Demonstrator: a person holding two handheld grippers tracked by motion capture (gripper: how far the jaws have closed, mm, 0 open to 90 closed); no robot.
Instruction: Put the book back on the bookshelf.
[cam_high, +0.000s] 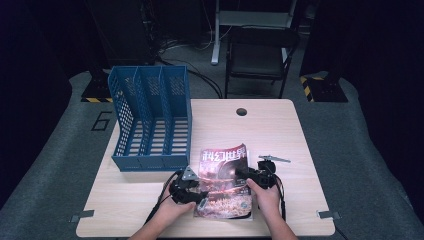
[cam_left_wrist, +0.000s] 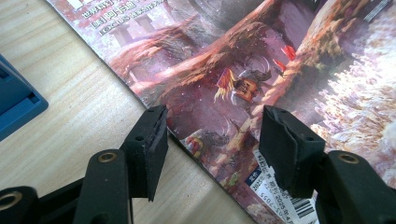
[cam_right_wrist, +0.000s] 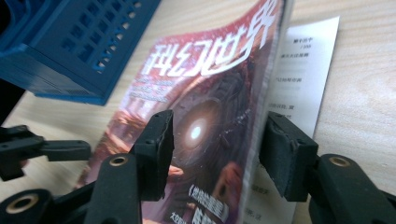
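My magazine (cam_high: 225, 182) lies near the table's (cam_high: 300, 150) front edge, just right of the blue file rack (cam_high: 152, 120). My right gripper (cam_right_wrist: 215, 149) straddles its lifted right edge, my left gripper (cam_left_wrist: 212, 140) its left edge, both released. I judge I'm lifting it; next both must pinch firmly

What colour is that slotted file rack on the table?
Blue all over; the file rack shows best in the high view.
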